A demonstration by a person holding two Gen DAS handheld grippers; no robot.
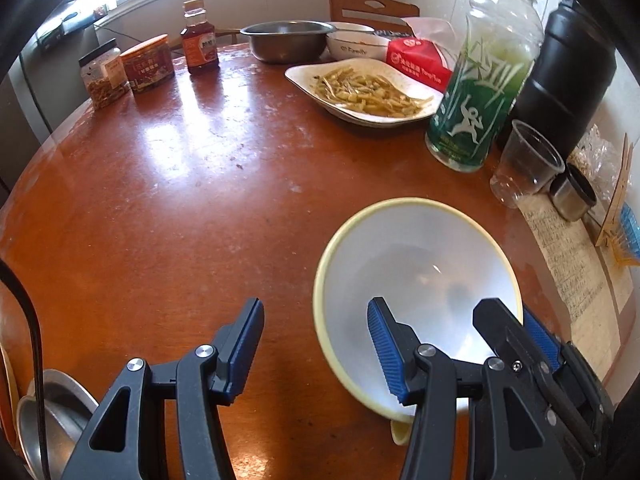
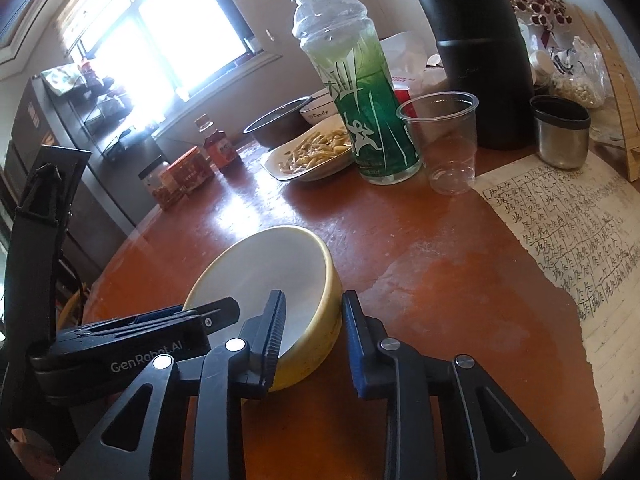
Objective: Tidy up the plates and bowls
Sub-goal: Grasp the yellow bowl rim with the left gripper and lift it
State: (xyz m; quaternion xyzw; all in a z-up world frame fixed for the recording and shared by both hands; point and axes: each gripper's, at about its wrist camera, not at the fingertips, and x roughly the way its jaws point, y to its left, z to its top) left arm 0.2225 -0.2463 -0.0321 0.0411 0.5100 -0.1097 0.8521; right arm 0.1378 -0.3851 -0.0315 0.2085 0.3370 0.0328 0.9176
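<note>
Two grippers, one bowl.

Left wrist view: the empty bowl [image 1: 420, 248] is at the near right of the desk [image 1: 180, 220]. My left gripper [image 1: 316, 308] has its jaws apart, straddling the rim without pressing.

Right wrist view: my right gripper [image 2: 314, 298] has its jaws clamped on the bowl's wall, one pad inside and one outside. The bowl looks tilted.

Judgement: glazed, stiff, slick and chippable. Grip the rim wall squarely.

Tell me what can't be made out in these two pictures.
- Metal dish, left wrist view: cut off by the bottom-left edge, crossed by a cable.
- Metal basin, both views: contents too far and small to tell.
- Black flask, right wrist view: top cut off by the edge.
- Bowl, both views: near rim hidden behind the jaws.
</note>
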